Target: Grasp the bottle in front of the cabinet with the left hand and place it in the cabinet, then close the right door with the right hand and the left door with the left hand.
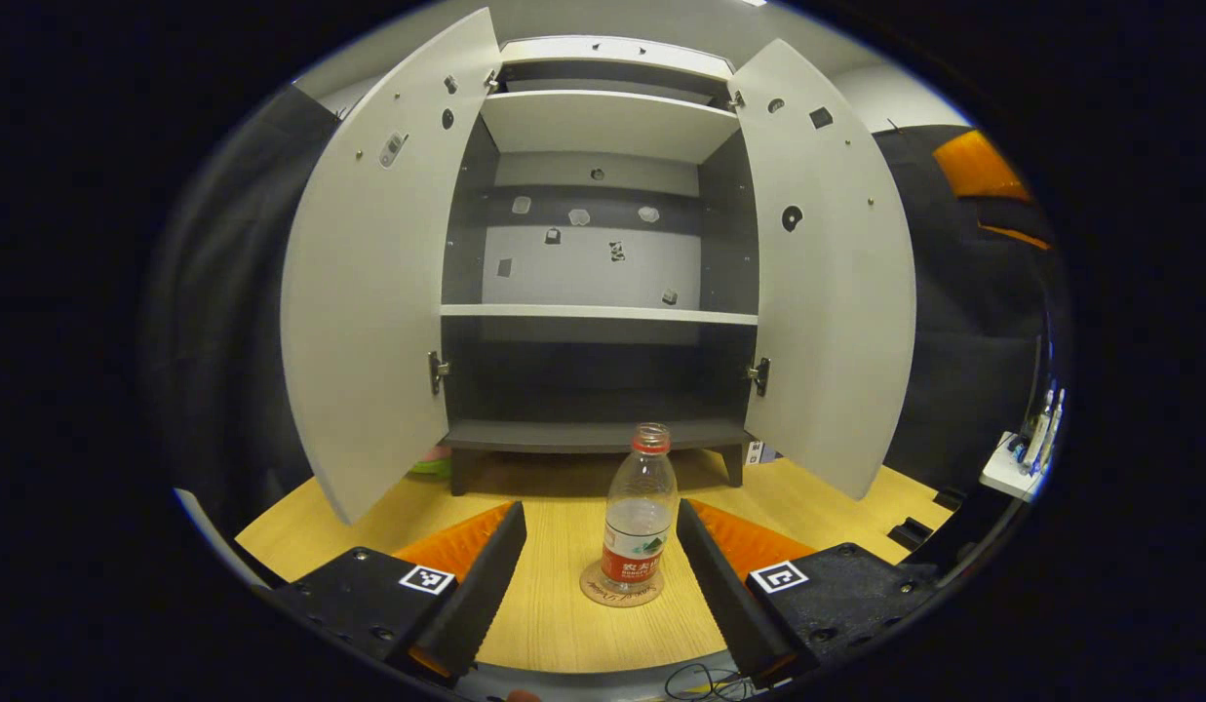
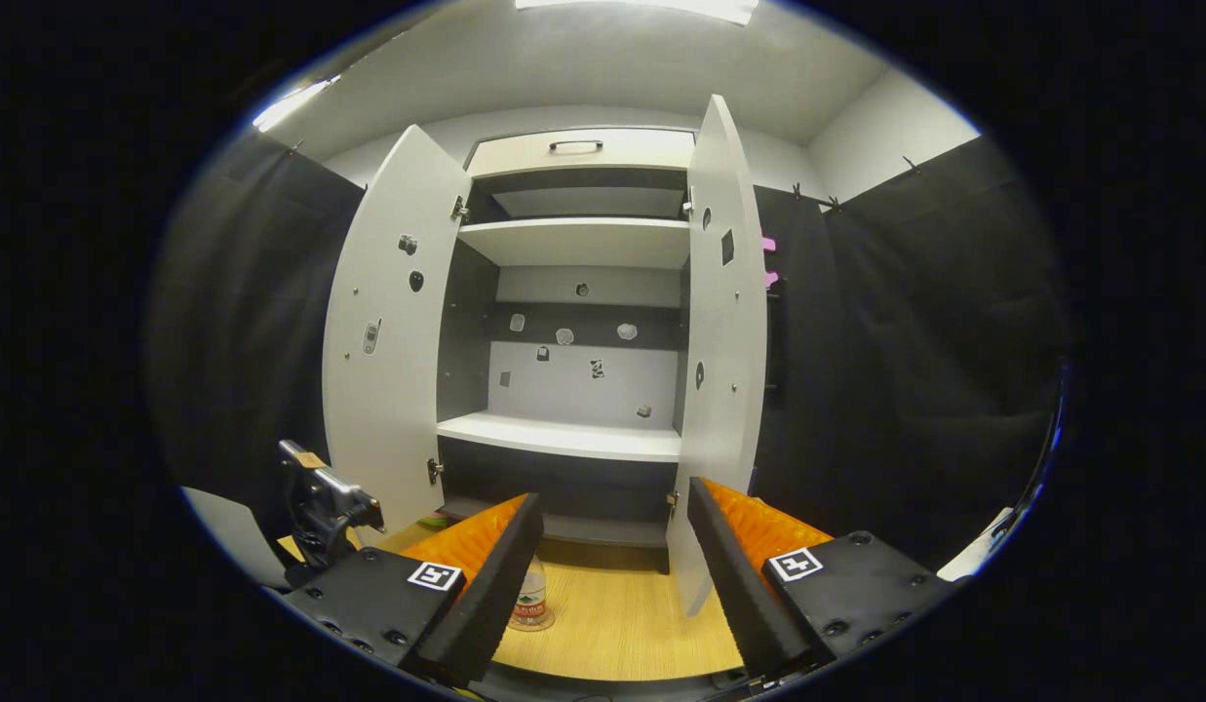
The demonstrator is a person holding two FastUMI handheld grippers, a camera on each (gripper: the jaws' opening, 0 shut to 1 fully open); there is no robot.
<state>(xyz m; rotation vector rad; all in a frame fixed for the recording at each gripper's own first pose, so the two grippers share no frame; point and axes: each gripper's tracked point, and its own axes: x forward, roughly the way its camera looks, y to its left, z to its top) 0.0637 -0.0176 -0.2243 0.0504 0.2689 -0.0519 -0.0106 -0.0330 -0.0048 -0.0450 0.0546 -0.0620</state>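
Left gripper view first: my left gripper [image 1: 601, 546] is spread wide, and the bottle [image 1: 639, 522] stands upright between the fingers, nearer the right one, touched by neither as far as I can judge. It sits on a small round coaster [image 1: 617, 591] on the wooden table [image 1: 554, 624], in front of the cabinet [image 1: 599, 314], whose left door [image 1: 373, 292] and right door [image 1: 832, 283] both hang open. The bottom shelf [image 1: 593, 434] lies just behind the bottle's neck in the picture and looks bare.

I take the step in hand to be the grasp. To do it well I would shift a little to my right so the bottle is centred, push forward until its body sits well between the pads, then close on the labelled waist, not the neck. The bottle looks thin, clear and nearly empty, so a firm squeeze may dent it or tip it; a gentle, level close should serve.

Right gripper view: my right gripper [image 2: 614, 546] is also wide and holds nothing, well back from the cabinet, with the right door's edge [image 2: 724, 322] ahead of it. The bottle [image 2: 530, 597] peeps out past my left finger there, partly hidden. The other gripper [image 2: 325, 507] shows low on the left.
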